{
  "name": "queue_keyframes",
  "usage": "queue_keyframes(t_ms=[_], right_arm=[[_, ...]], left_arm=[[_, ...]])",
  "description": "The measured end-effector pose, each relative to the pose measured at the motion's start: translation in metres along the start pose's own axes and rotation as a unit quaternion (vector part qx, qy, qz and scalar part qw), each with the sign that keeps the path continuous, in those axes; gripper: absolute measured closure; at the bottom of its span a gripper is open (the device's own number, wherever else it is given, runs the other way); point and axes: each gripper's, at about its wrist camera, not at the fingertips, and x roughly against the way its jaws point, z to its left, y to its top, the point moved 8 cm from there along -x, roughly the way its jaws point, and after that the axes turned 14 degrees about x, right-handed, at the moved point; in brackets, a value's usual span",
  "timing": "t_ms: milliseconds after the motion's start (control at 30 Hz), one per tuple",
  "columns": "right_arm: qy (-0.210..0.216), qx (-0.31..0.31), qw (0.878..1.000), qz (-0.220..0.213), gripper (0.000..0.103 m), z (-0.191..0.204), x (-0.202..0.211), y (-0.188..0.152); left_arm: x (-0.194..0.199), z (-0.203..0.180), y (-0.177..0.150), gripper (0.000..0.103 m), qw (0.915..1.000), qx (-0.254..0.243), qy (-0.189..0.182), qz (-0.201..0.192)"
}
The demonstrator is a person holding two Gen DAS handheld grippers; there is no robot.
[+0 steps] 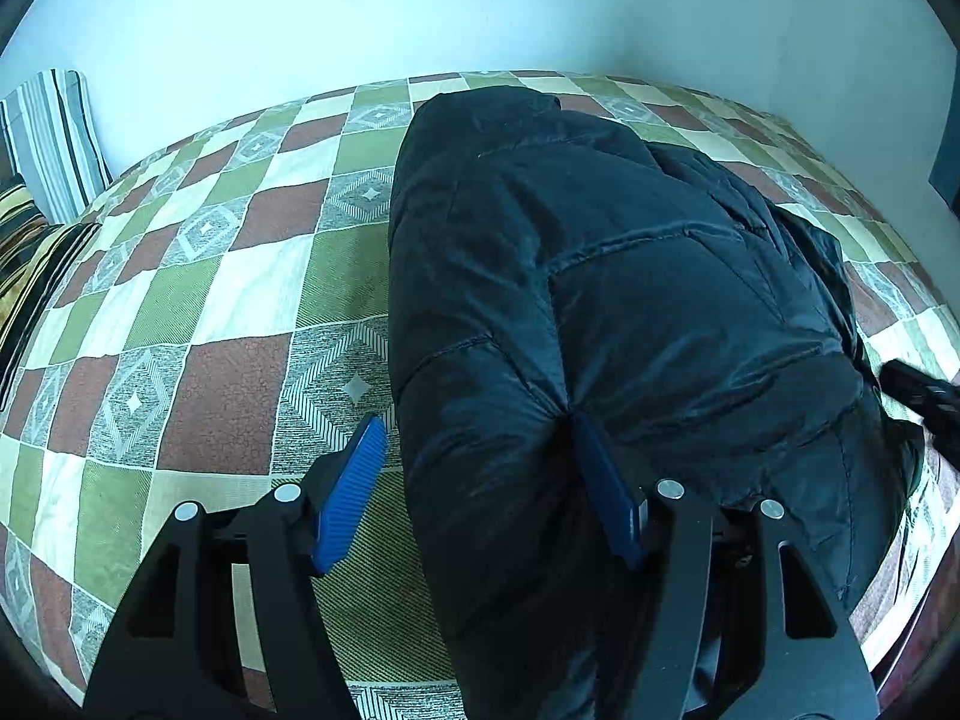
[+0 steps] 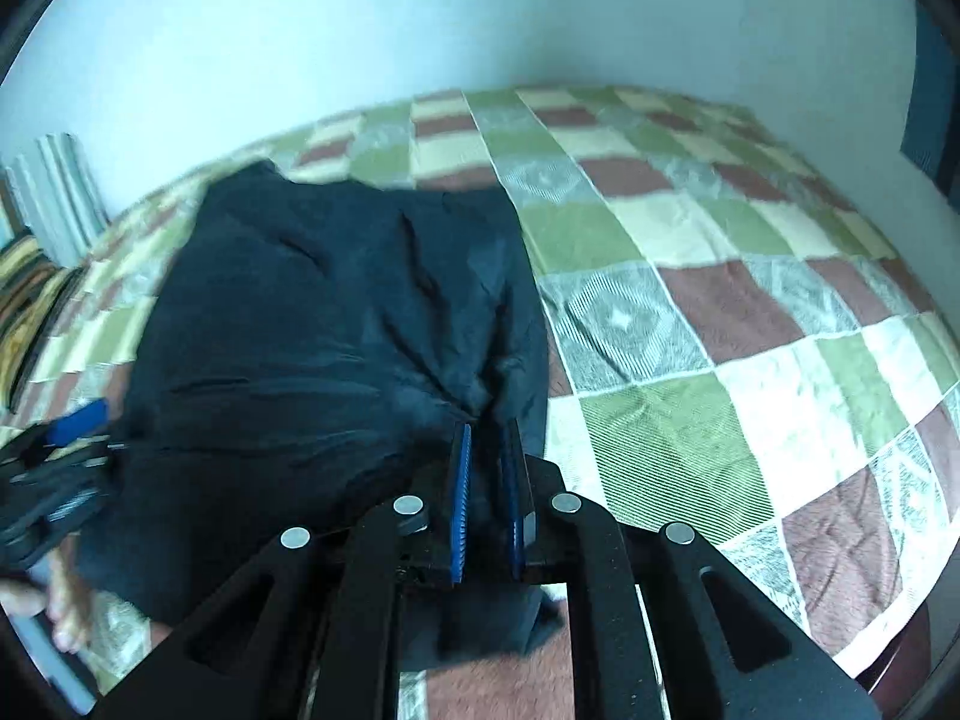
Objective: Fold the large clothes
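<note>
Checkered green, brown and cream bedspread [image 1: 228,276] under a black quilted puffer jacket [image 1: 600,276]. Right gripper [image 2: 487,438] is nearly closed, pinching the jacket's edge; left gripper [image 1: 474,438] gapes wide, one pad pressing the padding. Slick fabric may slip free.

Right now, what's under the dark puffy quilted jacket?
The dark puffy quilted jacket lies on the checked green, brown and cream bedspread. Whatever is directly beneath its bulk is covered.
</note>
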Motion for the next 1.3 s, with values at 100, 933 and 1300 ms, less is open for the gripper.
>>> queue_keyframes(t_ms=[100,933,1300], right_arm=[[0.017,0.019,1.0,-0.014,0.091,0.015,0.016,0.001],[0.029,0.054,0.997,0.041,0.094,0.052,-0.039,-0.029],[0.035,0.049,0.997,0.038,0.094,0.046,-0.045,-0.028]], left_arm=[[0.001,0.0,0.0,0.038,1.0,0.001,0.0,-0.001],[0.015,-0.017,-0.001,0.053,0.9992,0.007,-0.04,0.005],[-0.005,-0.02,-0.012,0.05,0.9997,-0.021,-0.014,-0.005]])
